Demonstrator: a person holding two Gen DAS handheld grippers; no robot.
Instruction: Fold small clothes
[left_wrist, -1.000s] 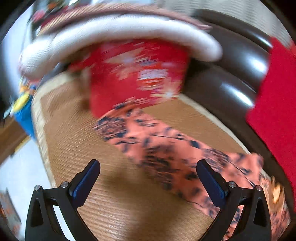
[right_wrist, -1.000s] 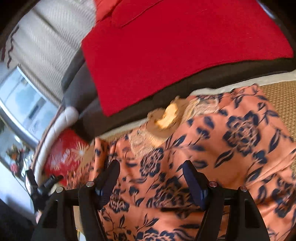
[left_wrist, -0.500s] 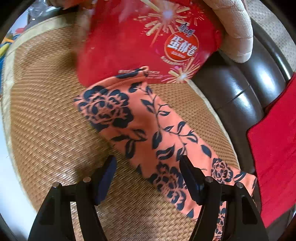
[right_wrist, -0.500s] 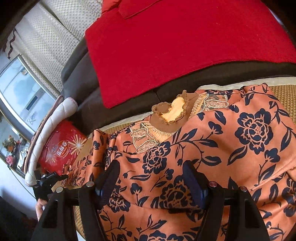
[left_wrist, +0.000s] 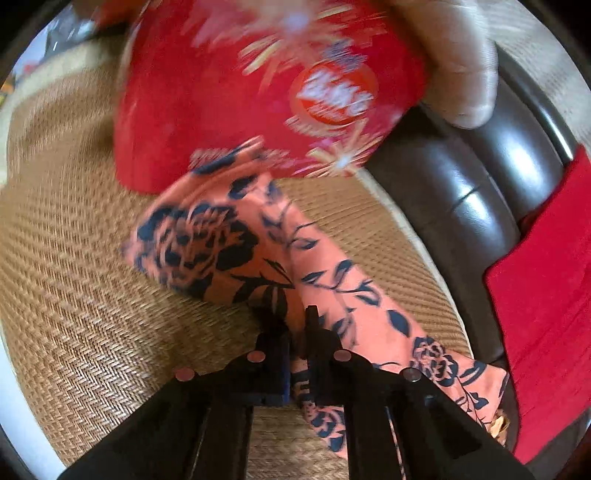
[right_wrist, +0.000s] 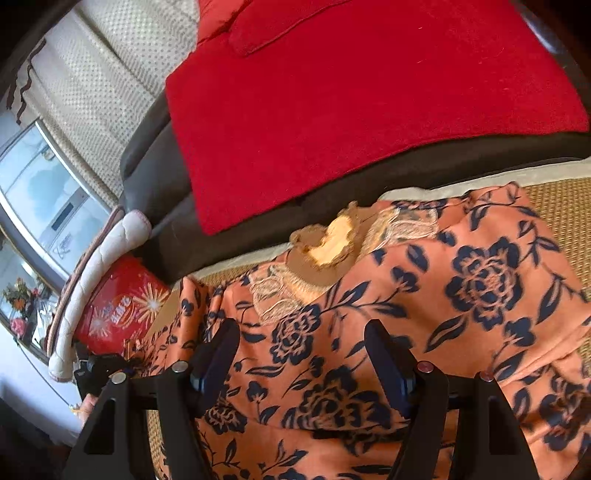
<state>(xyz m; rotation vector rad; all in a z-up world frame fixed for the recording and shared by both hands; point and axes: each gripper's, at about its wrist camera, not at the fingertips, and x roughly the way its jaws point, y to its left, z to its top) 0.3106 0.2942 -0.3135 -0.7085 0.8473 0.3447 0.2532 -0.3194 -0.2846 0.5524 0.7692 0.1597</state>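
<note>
An orange garment with dark blue flowers (right_wrist: 480, 280) lies spread on a woven mat (left_wrist: 74, 295), its lace collar (right_wrist: 332, 243) toward the sofa back. One long sleeve (left_wrist: 207, 240) stretches across the mat in the left wrist view. My left gripper (left_wrist: 295, 321) is shut on that sleeve about midway along, with fabric pinched between its pads. My right gripper (right_wrist: 301, 332) hovers open over the garment's body, below the collar, with nothing gripped. The left gripper's black frame (right_wrist: 99, 365) also shows at the sleeve's far end in the right wrist view.
A red snack box (left_wrist: 240, 92) stands at the sleeve's cuff end, under a quilted white cushion (left_wrist: 461, 55). A dark leather sofa back (left_wrist: 480, 184) runs behind the mat, draped with a red blanket (right_wrist: 351, 110). A window (right_wrist: 48, 192) is at the left.
My left gripper came down onto the sleeve and its jaws went from wide open to shut on the fabric. My right gripper stayed open in the same place.
</note>
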